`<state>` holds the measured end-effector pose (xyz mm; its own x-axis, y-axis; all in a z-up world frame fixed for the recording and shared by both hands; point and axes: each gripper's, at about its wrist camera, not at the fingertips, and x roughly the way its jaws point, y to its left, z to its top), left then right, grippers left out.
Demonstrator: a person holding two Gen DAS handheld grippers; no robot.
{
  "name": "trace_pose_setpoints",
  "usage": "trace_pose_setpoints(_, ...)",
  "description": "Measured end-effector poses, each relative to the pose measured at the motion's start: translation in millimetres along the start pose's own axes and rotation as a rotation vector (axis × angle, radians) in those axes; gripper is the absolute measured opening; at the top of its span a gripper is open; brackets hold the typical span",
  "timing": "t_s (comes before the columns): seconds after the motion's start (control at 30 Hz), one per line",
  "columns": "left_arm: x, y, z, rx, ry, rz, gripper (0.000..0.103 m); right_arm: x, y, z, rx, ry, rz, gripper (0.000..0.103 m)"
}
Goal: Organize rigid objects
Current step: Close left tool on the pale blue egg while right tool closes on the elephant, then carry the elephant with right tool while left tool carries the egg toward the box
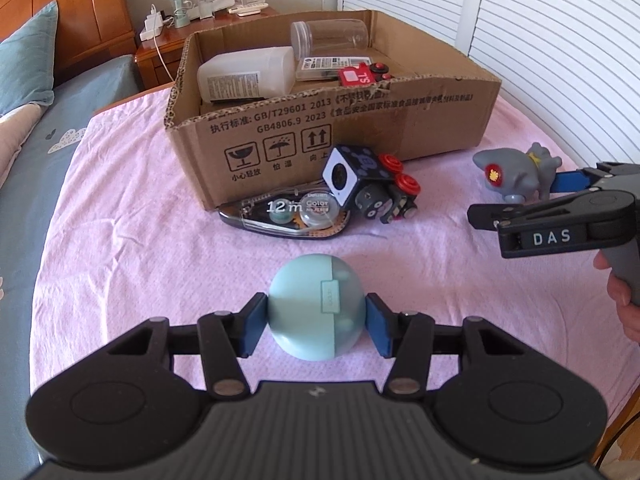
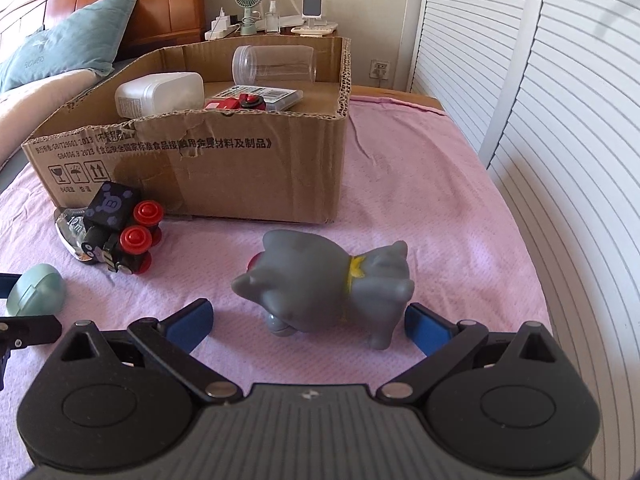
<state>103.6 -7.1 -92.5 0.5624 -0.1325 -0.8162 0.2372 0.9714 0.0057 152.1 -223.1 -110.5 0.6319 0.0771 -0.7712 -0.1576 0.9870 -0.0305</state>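
The left hand-held gripper (image 1: 316, 322) is clenched on the pale green egg-shaped case (image 1: 317, 307), its blue pads (image 1: 255, 324) pressed against the two flanks low in the centre of the left wrist view. To do this step well, I judge the case should be lifted clear of the pink bedsheet (image 1: 120, 208) with the squeeze kept across its widest part, since a smooth rounded shell may slip forward out of the pads, then carried over the near wall of the cardboard box (image 1: 320, 136) in the upper middle and set into a bare spot beside the white bottle (image 1: 244, 74) and clear jar (image 1: 328, 36). The right hand-held gripper (image 2: 308, 322) stands released, its pads either side of the grey toy animal (image 2: 328, 284) at lower centre of the right wrist view without touching it; closing on the body rather than the legs looks safer. Both grippers tilt downward toward the bed. The black toy train (image 1: 372, 184) and the correction tape dispenser (image 1: 288, 216) lie just in front of the box.
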Motion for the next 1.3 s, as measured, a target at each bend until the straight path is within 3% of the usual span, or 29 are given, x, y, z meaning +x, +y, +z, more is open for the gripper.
trace_pose_setpoints(0.43,-0.8,-1.0,-2.1,-0.030,-0.007,0.019,0.055,-4.5,1.2,8.5,0.010,-0.052,-0.044,0.102)
trace_pose_setpoints(0.73,-0.1,-0.8,-0.9,-0.035,-0.004,0.015,0.055,1.4,3.1,11.8,0.014,-0.026,-0.068,0.078)
trace_pose_setpoints(1.3,0.6,-3.6,0.4,-0.035,-0.007,0.016,0.052,0.4,1.0,14.7,0.016,-0.012,-0.056,0.078)
